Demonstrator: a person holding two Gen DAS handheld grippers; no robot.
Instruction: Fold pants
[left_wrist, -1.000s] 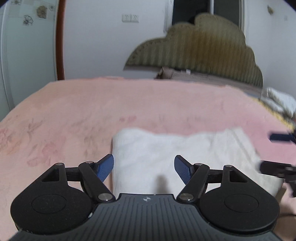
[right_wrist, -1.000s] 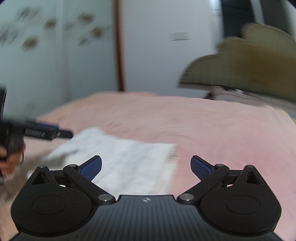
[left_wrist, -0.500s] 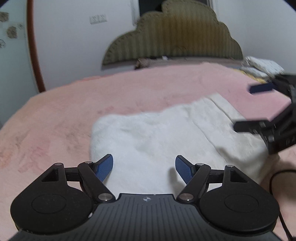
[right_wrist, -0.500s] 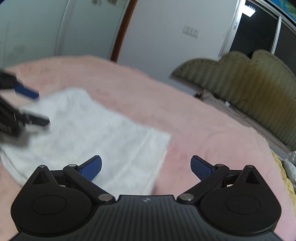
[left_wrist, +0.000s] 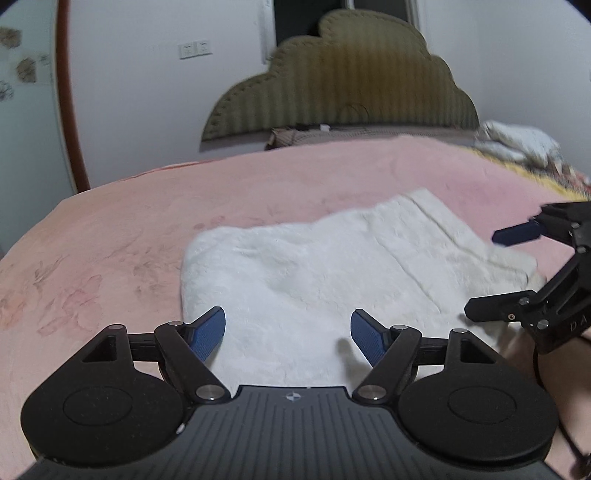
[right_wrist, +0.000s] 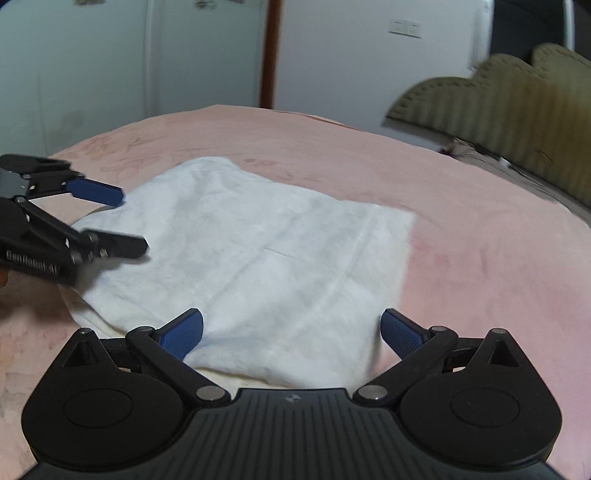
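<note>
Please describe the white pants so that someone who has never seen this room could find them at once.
Look at the big bed with the pink blanket. The pants lie folded flat on it, near its front edge, as one rough rectangle. They are the only white, fluffy cloth lying out on the pink.

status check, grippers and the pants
Left gripper open, right gripper open, both empty. Fluffy white pants lie folded on pink blanket. Nothing in the way.

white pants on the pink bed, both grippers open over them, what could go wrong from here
1. The left hand-held gripper sits open over the middle of the white pants, so closing may pinch only the top layer.
2. The right hand-held gripper straddles the near edge; uneven grabs could skew the fold on the soft pink blanket.
</note>
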